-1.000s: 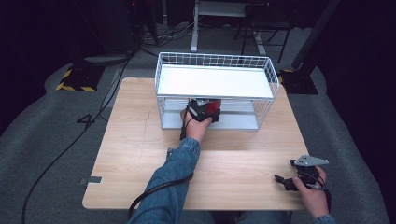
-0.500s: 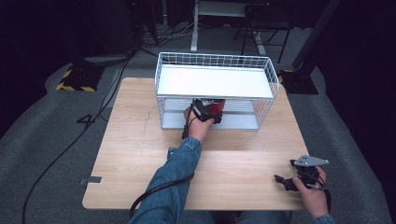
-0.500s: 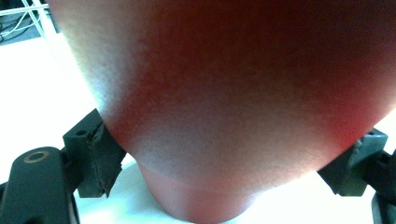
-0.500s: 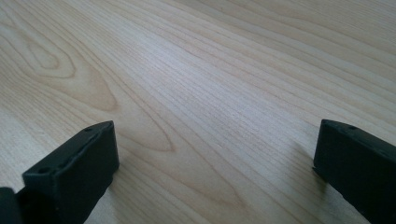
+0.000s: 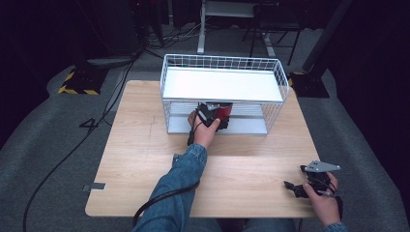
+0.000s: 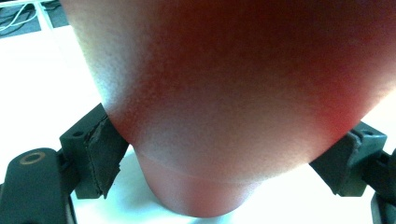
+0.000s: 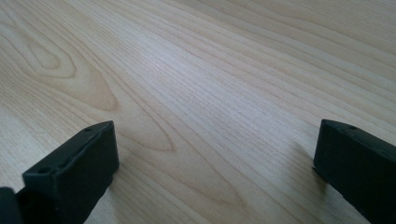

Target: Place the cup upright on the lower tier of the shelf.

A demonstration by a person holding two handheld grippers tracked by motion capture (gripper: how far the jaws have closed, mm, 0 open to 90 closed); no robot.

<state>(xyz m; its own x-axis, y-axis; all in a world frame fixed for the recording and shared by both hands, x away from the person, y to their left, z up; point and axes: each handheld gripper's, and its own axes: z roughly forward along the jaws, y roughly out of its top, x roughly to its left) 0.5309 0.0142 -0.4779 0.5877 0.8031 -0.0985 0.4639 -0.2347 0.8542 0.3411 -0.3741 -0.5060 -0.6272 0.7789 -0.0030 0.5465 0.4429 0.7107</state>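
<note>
We see the red object (image 6: 233,107) on the lower level of the white wire rack (image 5: 222,63), between the pads of our left gripper (image 5: 212,116), whose jaws have just been easing apart. Our right gripper (image 5: 295,186) rests wide open on the wooden table (image 5: 135,145), well apart.

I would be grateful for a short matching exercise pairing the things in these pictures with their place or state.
Things:
1. left gripper
2. right gripper
3. red object
4. wire rack

Places or states:
A. stands at the table's far side
B. jaws wide apart above bare wood
C. reaches under the white shelf
D. between two black jaws

Pairs: 1-C, 2-B, 3-D, 4-A
</note>
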